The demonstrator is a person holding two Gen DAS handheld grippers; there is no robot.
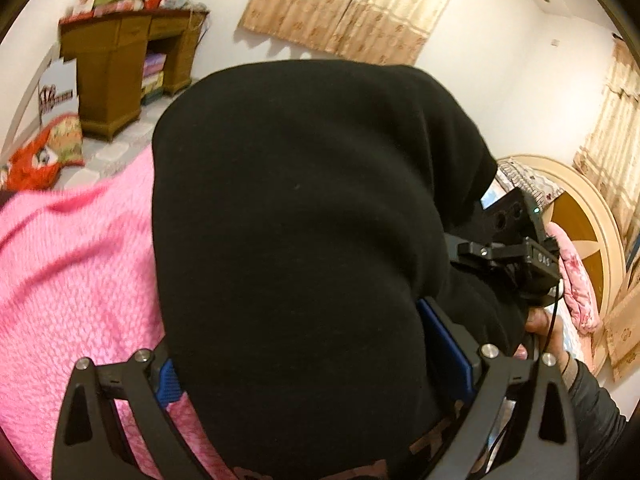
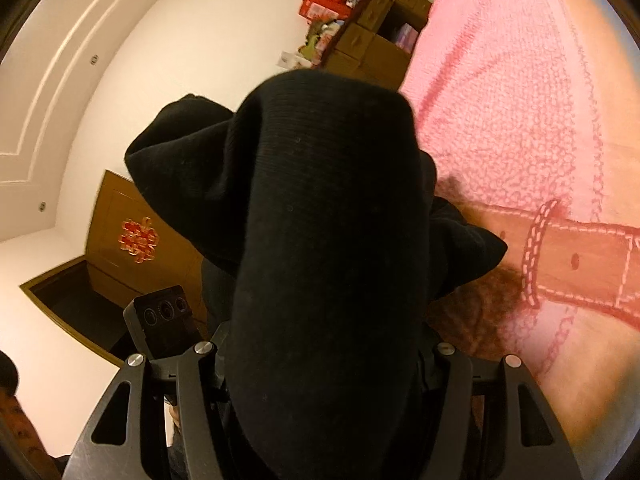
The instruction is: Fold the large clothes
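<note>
Black knit garment (image 1: 288, 220) is hanging bunched, unfolded, in both clamping grippers, left gripper (image 1: 316, 364) and right gripper (image 2: 324, 364), pink blanket (image 2: 520, 100) lying at two o'clock

Forward passage blocked in both wrist views by bunched black garment (image 1: 296, 240) draped between the jaws. Open pink blanket (image 1: 72, 264) to the left. Wooden desk (image 1: 120, 68) beyond; headboard (image 1: 576, 216) close on the right.

Pink blanket (image 1: 72, 264) across left of frame. Wooden desk (image 1: 120, 76) upper left, its top piled with cards and boxes. Beige patterned curtains (image 1: 352, 4) top centre. Round wooden headboard (image 1: 580, 216) at right. Brown door (image 2: 132, 236) mid-left, right wrist view.
</note>
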